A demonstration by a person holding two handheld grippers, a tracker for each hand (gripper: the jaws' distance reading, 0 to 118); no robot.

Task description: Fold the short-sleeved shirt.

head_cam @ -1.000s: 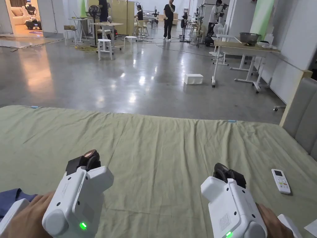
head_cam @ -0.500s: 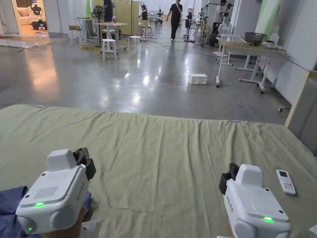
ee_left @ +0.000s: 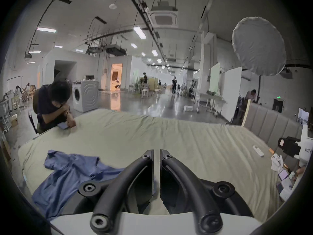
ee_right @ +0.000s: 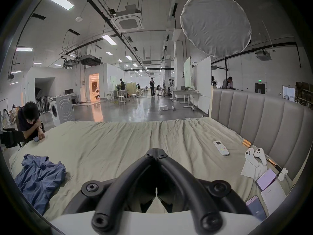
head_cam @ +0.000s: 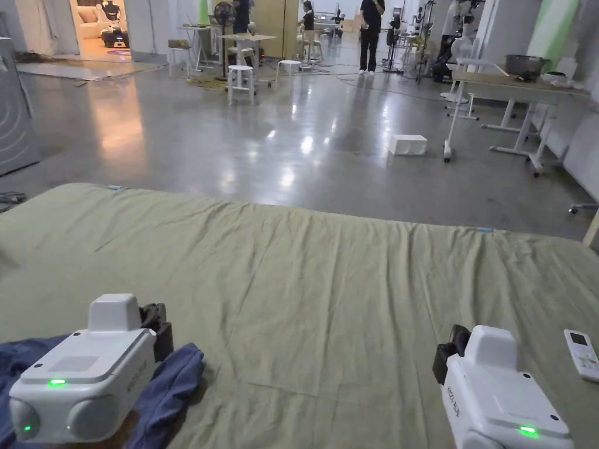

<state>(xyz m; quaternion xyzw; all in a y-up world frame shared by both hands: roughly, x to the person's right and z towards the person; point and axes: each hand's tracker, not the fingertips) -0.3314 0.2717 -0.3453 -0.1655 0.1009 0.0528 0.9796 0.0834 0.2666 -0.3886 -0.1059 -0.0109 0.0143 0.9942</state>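
A blue short-sleeved shirt [head_cam: 178, 371] lies crumpled near the front left corner of the green bed sheet [head_cam: 327, 275]. In the left gripper view the shirt [ee_left: 67, 176] spreads out to the left of the jaws and runs under them. My left gripper [head_cam: 157, 333] hovers over the shirt's right edge. Its jaws [ee_left: 156, 152] stand almost together with a thin slit between them and nothing in it. My right gripper [head_cam: 451, 351] is over bare sheet at the front right, far from the shirt [ee_right: 39, 176]. Its tips [ee_right: 155, 149] touch and hold nothing.
A white remote [head_cam: 582, 353] lies on the sheet right of my right gripper. A padded headboard [ee_right: 262, 116] lines the right side, with phones [ee_right: 265, 179], paper and small white items below it. A person [ee_left: 52, 103] leans on the bed's far left edge.
Both grippers have rolled from tilted to level. The head view has swung left, bringing more of the blue shirt into sight beside my left gripper. The shirt itself has not been lifted.
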